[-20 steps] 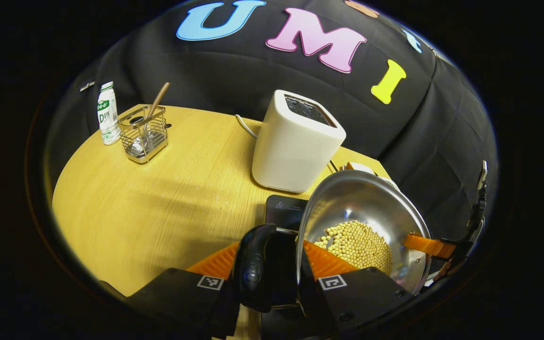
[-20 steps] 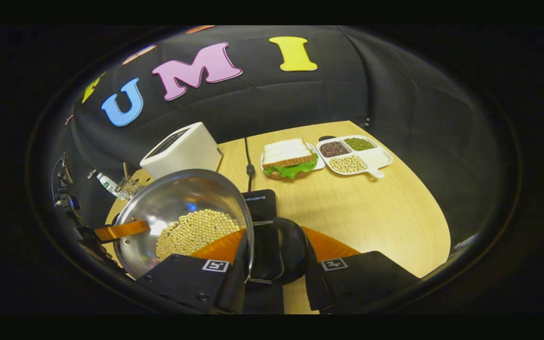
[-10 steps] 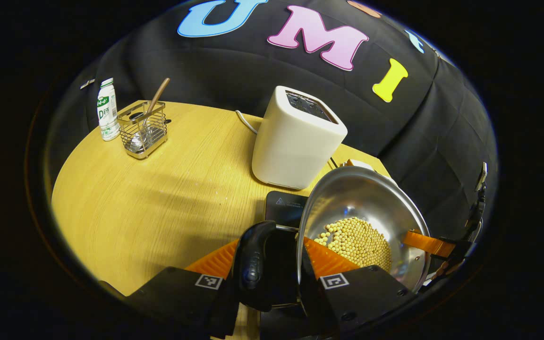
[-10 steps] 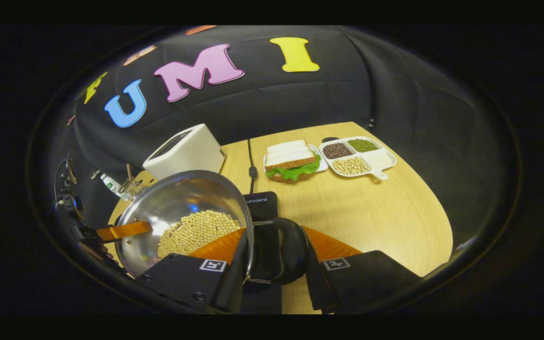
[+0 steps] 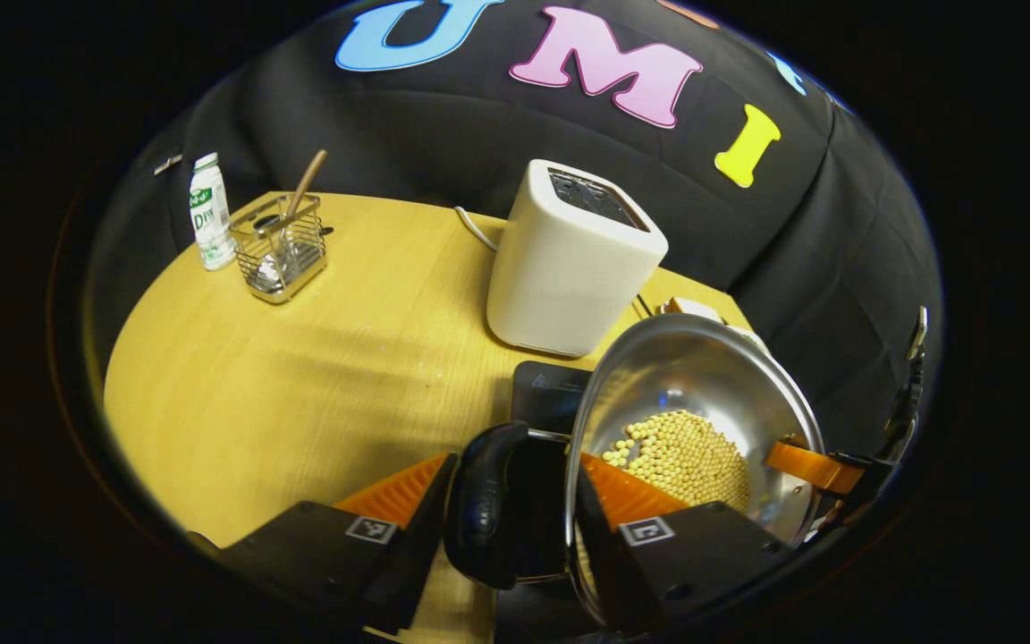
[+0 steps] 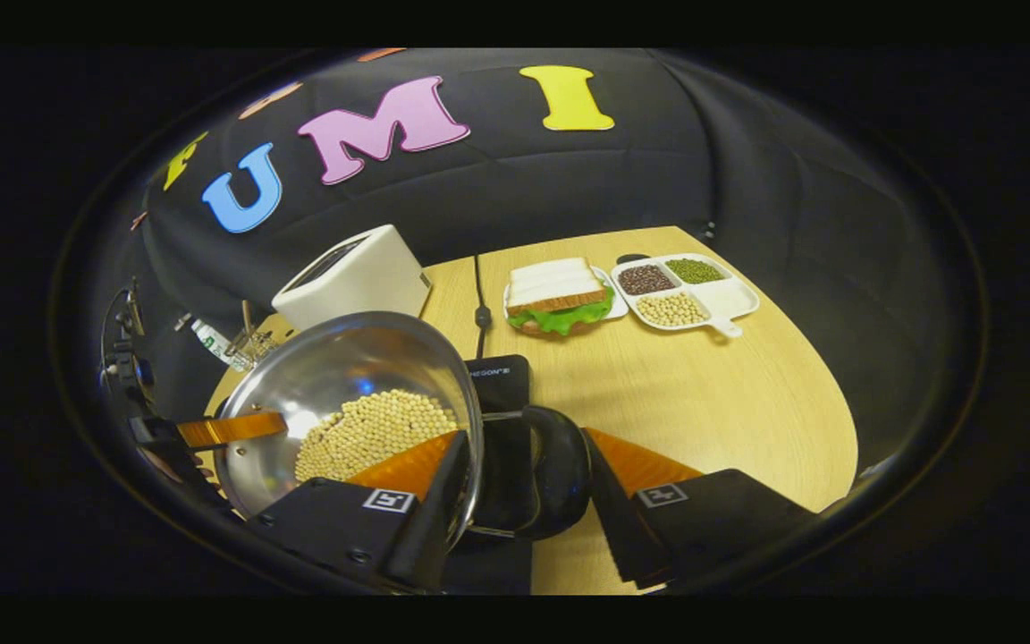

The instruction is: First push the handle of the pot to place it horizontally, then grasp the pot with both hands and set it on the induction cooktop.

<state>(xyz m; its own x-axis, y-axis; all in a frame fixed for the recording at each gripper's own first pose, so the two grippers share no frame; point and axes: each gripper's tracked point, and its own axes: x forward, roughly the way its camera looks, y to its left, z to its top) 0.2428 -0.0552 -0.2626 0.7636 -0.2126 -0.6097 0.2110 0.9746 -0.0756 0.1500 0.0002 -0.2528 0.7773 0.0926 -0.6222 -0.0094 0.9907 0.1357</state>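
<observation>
The round stainless-steel pot (image 5: 703,394), holding a heap of pale yellow beans (image 5: 685,456), sits over the flat black induction cooktop (image 5: 551,398), which lies near the middle of the worktop (image 5: 300,376) just in front of the white toaster (image 5: 569,259). Whether the pot's base already touches the glass cannot be told.

The left gripper (image 5: 515,501) has its jaws spread either side of the pot's black side handle (image 5: 484,510), with a gap showing on the outer side. In the right gripper view the right gripper (image 6: 524,483) straddles the opposite black handle (image 6: 551,470) in the same way, its jaws open and not pinching.

This looks like the last step: the setting-down on the cooktop, with the grip apparently being let go. The next move calls for checking that the pot rests level and centred on the plate, then drawing both grippers straight back off the handles without nudging the rim (image 6: 470,420) or tipping the beans.
</observation>
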